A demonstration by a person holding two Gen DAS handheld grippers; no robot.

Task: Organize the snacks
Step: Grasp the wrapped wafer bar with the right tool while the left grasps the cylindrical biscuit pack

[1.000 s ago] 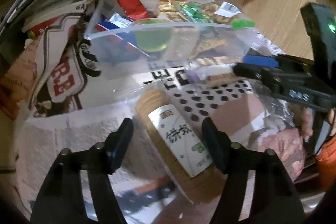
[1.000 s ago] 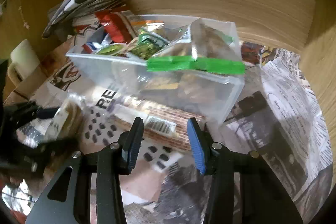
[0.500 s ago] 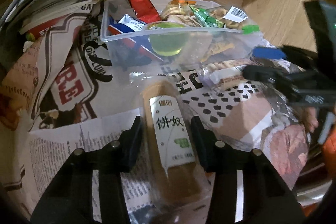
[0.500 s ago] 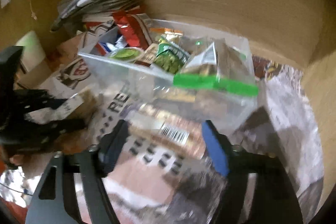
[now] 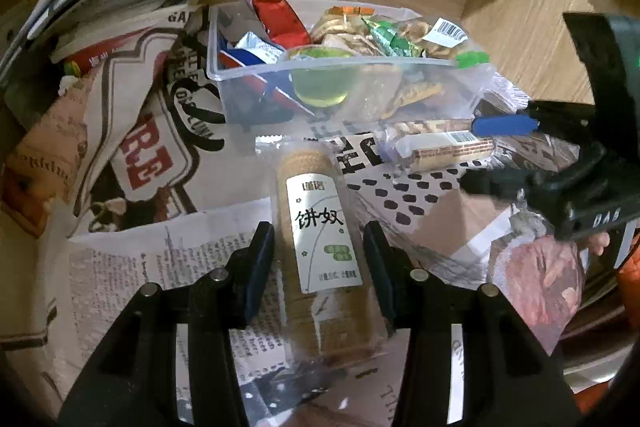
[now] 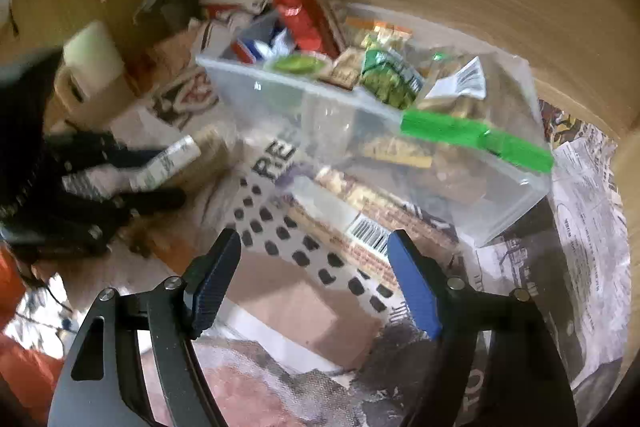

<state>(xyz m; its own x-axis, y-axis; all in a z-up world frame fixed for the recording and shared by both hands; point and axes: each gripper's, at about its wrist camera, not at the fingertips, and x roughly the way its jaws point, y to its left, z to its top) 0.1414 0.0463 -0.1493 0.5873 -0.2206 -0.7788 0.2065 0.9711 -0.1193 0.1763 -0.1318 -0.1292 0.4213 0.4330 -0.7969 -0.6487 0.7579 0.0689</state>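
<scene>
A: Item one, left gripper [image 5: 318,267]. State?

B: Clamped on the biscuit roll [image 5: 320,239], a clear-wrapped tan stack with a white label. The jaws have just been closing, and the roll sits between them, pads against the wrapper on both sides. It points toward the bin [image 5: 344,83], near it but not over it.

A: Item two, right gripper [image 6: 314,275].

B: Released, holding nothing. Its jaws have just been opening. They straddle the wafer pack [image 6: 360,223], which lies on the newspaper [image 6: 584,227] just in front of the bin; the pads look clear of it, though this view is blurred.

A: Item three, the bin.

B: Clear plastic, well filled: red packet [image 5: 278,17], green jelly cup [image 5: 320,83], green pouch [image 6: 390,77], a bag with a green zip strip [image 6: 476,139] at the right corner.

A: Step in hand?

B: By my judgement, loading loose snacks into the bin. The roll is picked, not yet placed.

A: Next move calls for?

B: Probably lifting the roll over the front wall and finding a gap on the crowded heap. The right should lower and close on the wafer pack.
</scene>
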